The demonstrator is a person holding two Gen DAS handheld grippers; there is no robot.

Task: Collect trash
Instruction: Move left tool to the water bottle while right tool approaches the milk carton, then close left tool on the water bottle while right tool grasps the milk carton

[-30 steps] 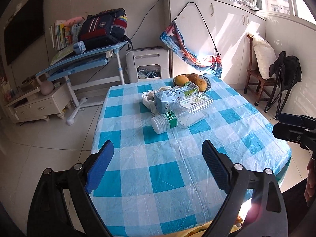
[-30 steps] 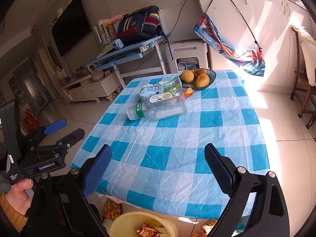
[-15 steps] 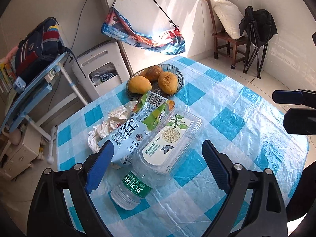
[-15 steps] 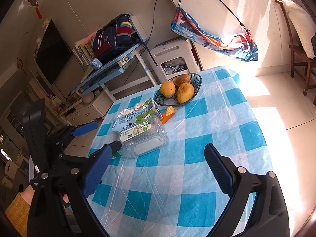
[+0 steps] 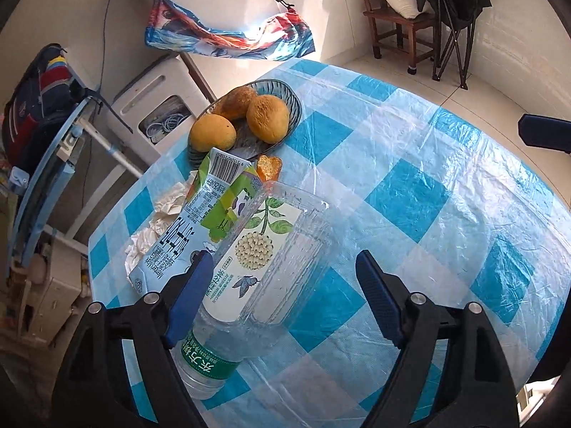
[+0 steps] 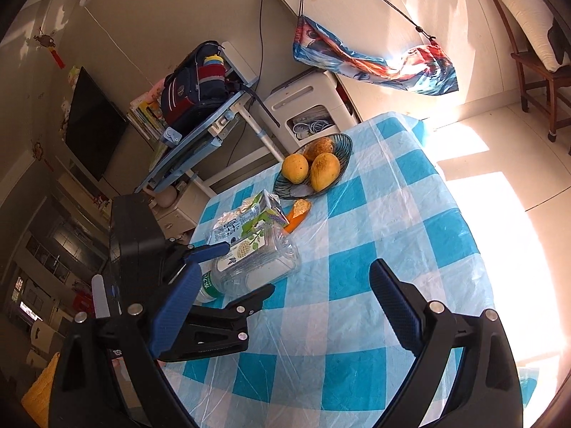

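Observation:
A heap of trash lies on the blue-checked tablecloth [image 5: 410,192]. It holds a clear plastic box with a printed label [image 5: 285,246], a milk carton [image 5: 200,221], a water bottle with a green label [image 5: 207,360], crumpled tissue [image 5: 157,228] and orange peel [image 5: 269,166]. My left gripper [image 5: 282,267] hangs over the clear box [image 6: 264,260] with its jaws closing. The box lies between them, and the right pad stands off its side. My right gripper [image 6: 285,274] is open over the near part of the table and holds nothing. From there I see the left gripper [image 6: 235,271] straddling the box.
A dark wire bowl [image 5: 292,100] with three mangoes stands just behind the heap. Beyond the table are a tilted desk with a backpack [image 6: 196,82], a white appliance [image 6: 307,107], a hanging colourful bag [image 5: 228,39] and a wooden chair [image 5: 399,21].
The left gripper came forward and down over the trash heap and rolled, and its jaws narrowed a little. The right gripper shifted and rolled, so its view tilts.

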